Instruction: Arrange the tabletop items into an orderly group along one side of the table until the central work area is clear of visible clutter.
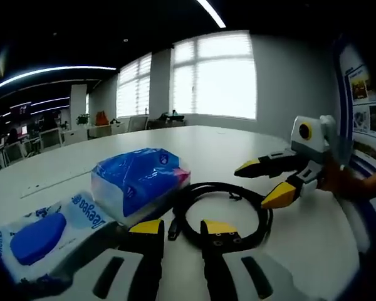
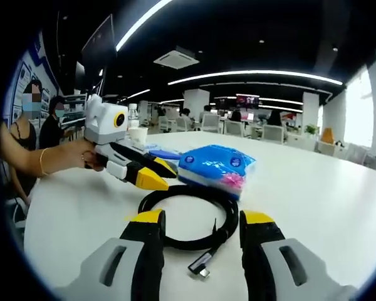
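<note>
White table in office | coiled cable lay directly ahead of both tongs | left gripper nearer, parted, empty | right gripper gaped, empty.

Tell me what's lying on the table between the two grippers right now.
The coiled black cable lies between the left gripper and right gripper, clearest in the right gripper view.

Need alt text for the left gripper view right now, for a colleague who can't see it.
A coiled black cable lies on the white table just beyond the open left gripper. A blue tissue pack and wet-wipes pack sit left of it; the open right gripper enters from the right.
</note>
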